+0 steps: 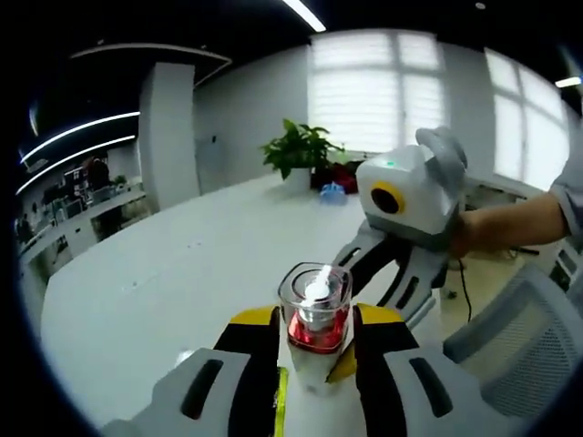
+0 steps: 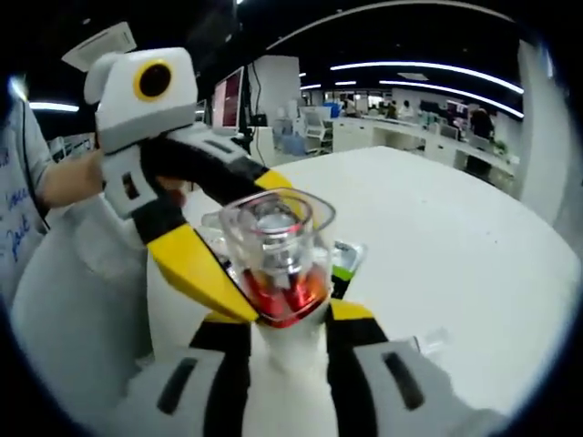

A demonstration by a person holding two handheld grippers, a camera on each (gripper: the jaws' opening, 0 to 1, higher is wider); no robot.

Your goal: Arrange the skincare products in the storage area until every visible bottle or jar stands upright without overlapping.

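So both grippers have hold of the same pump bottle [image 1: 316, 320], the white one with a clear cap and a red collar, lifted above the white table [image 1: 182, 273]. The left gripper [image 1: 314, 360] has its yellow-padded jaws pinching the bottle just under the cap. The right gripper [image 2: 284, 350] pinches the body from its own side, and a potted plant [image 1: 301, 150] sits at the table's far end.

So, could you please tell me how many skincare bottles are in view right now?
1: the clear-capped bottle held between both grippers above the white table. Others may be hidden.
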